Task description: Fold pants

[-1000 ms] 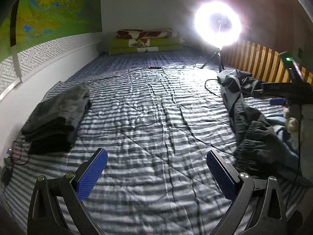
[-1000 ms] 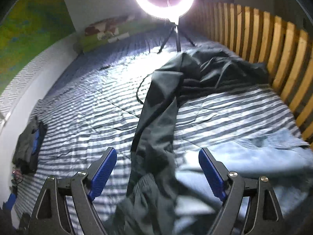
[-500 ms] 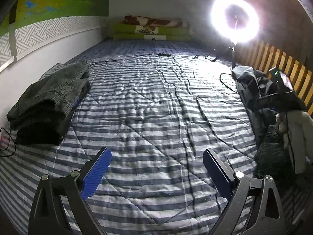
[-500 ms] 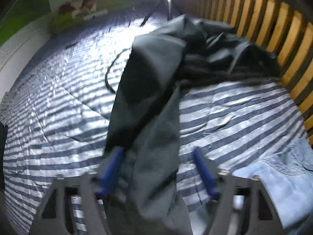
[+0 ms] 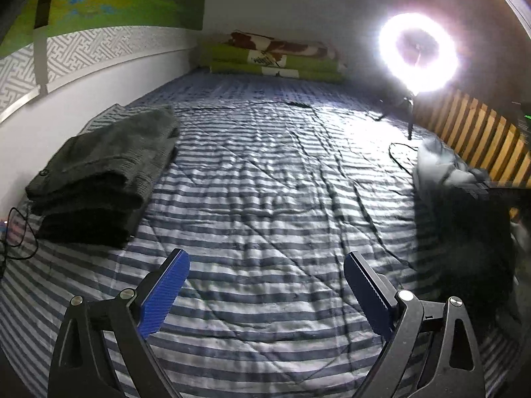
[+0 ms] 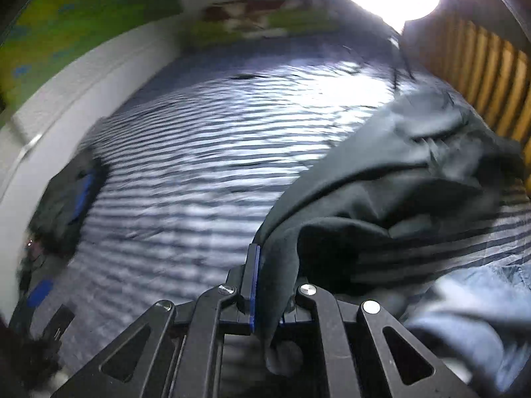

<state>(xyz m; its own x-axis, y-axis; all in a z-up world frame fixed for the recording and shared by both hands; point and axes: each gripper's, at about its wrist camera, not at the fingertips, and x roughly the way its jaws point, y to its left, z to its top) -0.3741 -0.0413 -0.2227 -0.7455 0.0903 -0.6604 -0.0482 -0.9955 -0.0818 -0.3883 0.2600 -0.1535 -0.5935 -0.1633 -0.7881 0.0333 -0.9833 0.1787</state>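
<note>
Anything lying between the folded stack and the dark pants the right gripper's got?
Only bare striped bedcover lies between the folded stack and the dark pants, in both wrist views.

Left gripper: black triangulated frame, silver screws, ribbed blue pads. Right gripper: same black frame, blue pads, silver screws.

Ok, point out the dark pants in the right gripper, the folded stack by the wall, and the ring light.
dark pants (image 6: 381, 179), right wrist view, on the bunched cloth beyond the clamped end.
folded stack (image 5: 109, 162), left wrist view, on the top garment.
ring light (image 5: 388, 44), left wrist view, on the glowing ring's left side.
</note>
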